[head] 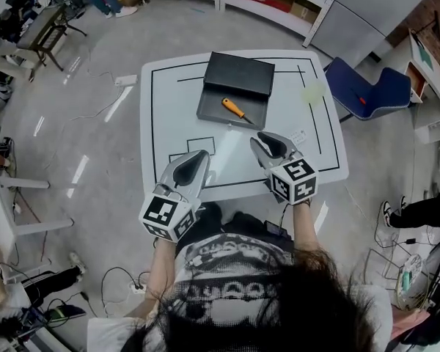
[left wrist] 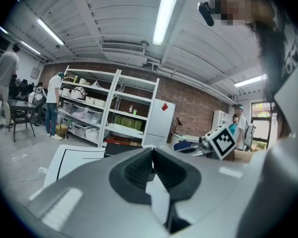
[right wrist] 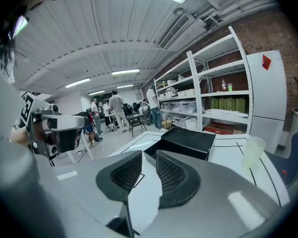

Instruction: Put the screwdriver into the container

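The screwdriver (head: 235, 110), orange-handled, lies inside the black container (head: 211, 113), whose lid (head: 240, 73) stands open behind it at the far middle of the white table (head: 319, 149). Both grippers hover over the table's near edge, well short of the container. My left gripper (head: 198, 155) has its pads together with nothing between them (left wrist: 151, 152). My right gripper (head: 268, 139) keeps a narrow empty gap between its pads (right wrist: 149, 157) and points toward the container (right wrist: 186, 140). The screwdriver is hidden in both gripper views.
A translucent cup (head: 313, 92) stands on the table right of the container, and a small white item (head: 299, 136) lies near the right gripper. A blue chair (head: 367, 90) sits off the table's right side. Shelving (right wrist: 223, 103) and standing people (right wrist: 116, 110) fill the background.
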